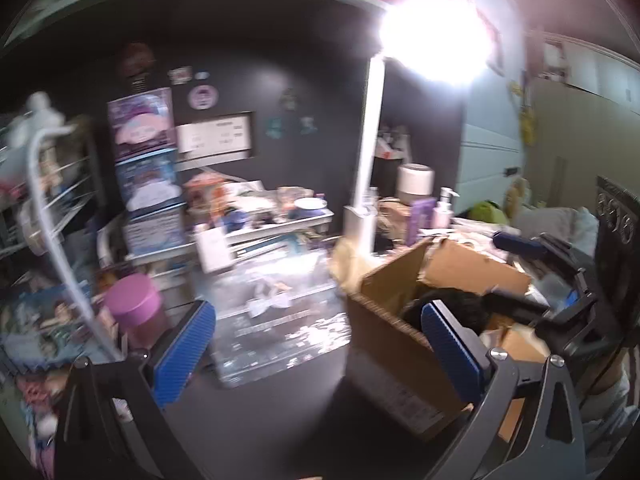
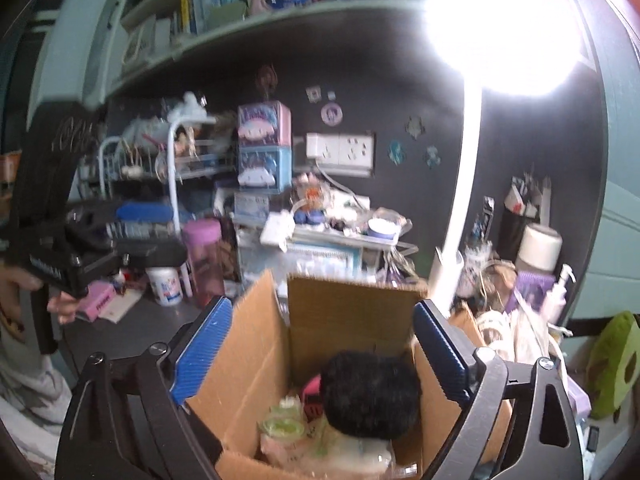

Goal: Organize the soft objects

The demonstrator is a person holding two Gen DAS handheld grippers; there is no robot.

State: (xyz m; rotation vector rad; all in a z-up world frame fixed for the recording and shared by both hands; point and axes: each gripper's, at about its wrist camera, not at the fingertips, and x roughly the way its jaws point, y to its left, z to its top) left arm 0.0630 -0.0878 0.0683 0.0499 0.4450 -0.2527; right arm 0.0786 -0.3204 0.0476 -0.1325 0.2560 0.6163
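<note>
Resting in cardboard box | black plush below right gripper (jaws spread, empty)

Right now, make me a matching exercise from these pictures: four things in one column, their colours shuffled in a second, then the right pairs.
Things:
1. box
2. plush
3. bottle
4. pillow

Colours:
A. pink
B. green
C. brown
D. black

Pairs: 1-C, 2-D, 3-A, 4-B
</note>
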